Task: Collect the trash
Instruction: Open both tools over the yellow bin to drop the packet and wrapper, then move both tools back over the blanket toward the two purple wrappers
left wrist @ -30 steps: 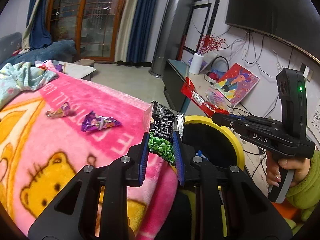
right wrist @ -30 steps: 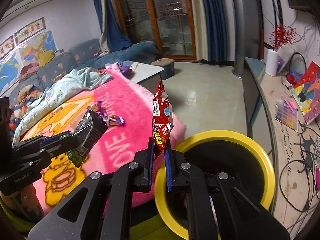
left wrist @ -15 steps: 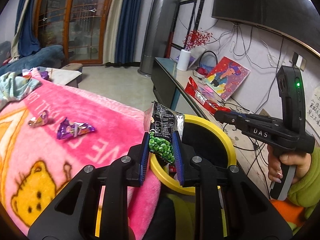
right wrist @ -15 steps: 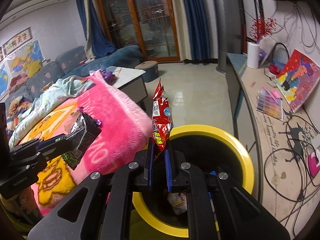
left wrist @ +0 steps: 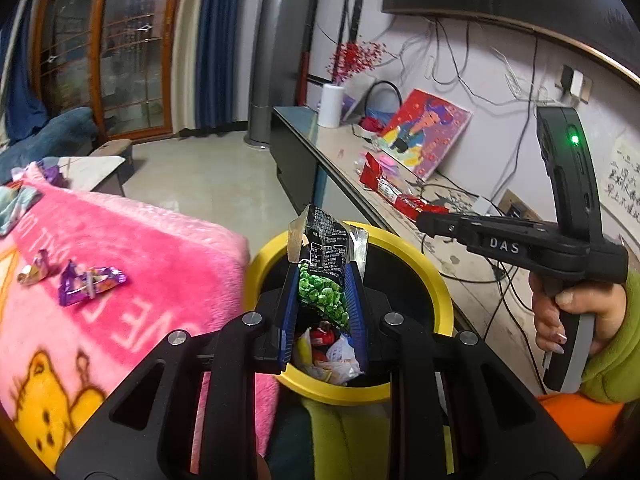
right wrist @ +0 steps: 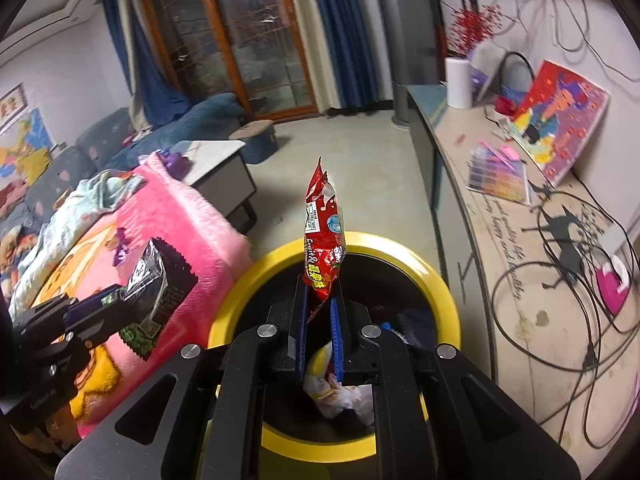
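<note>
My left gripper (left wrist: 323, 292) is shut on a black snack bag with green peas (left wrist: 326, 264) and holds it above the yellow-rimmed trash bin (left wrist: 440, 292). My right gripper (right wrist: 320, 312) is shut on a red snack wrapper (right wrist: 322, 236), upright above the same bin (right wrist: 440, 284). The bin holds crumpled wrappers (right wrist: 340, 396). The right gripper with the red wrapper (left wrist: 394, 196) shows at the right of the left wrist view. The left gripper with the black bag (right wrist: 152, 288) shows at the left of the right wrist view.
A pink blanket (left wrist: 120, 248) lies left of the bin, with a purple candy wrapper (left wrist: 90, 282) and a smaller one (left wrist: 34, 270) on it. A low TV cabinet (right wrist: 500, 240) with cables, a painting (right wrist: 560, 120) and a paper roll (left wrist: 331, 105) runs along the right.
Both grippers have moved right from beside the blanket to above the bin's opening, still holding their wrappers. The bin's contents have come into view.
</note>
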